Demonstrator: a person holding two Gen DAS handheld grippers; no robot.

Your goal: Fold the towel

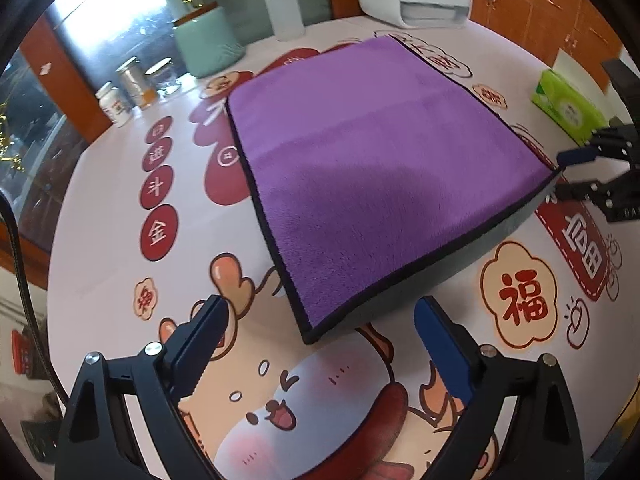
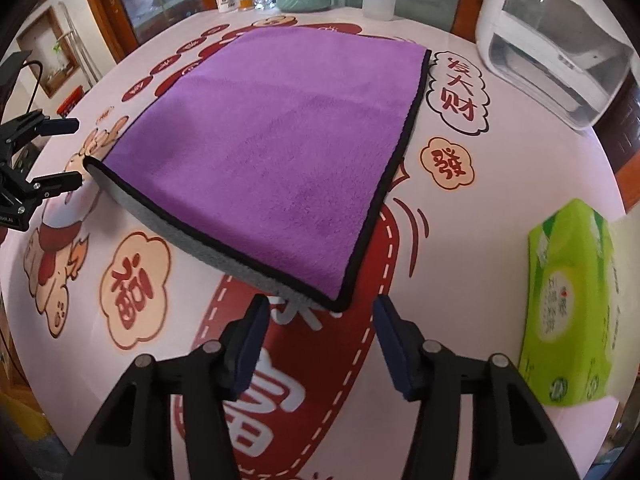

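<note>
**Towel flat, both grippers open**

Our purple towel (image 1: 372, 168) lies on the printed worktop (image 1: 120, 264). Our left hand-held gripper (image 1: 320, 344) and right hand-held gripper (image 2: 320, 336) each gape empty at a near corner. A green tissue pack (image 2: 568, 304) sits beside.

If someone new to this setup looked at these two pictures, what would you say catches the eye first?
First, the purple towel, black-edged with grey underside showing, lying across the middle of the cartoon-printed tablecloth. Next, the two open grippers, each poised at a near corner: the left gripper and the right gripper, neither touching the cloth. Then the bright green tissue pack to the right of the towel.
</note>
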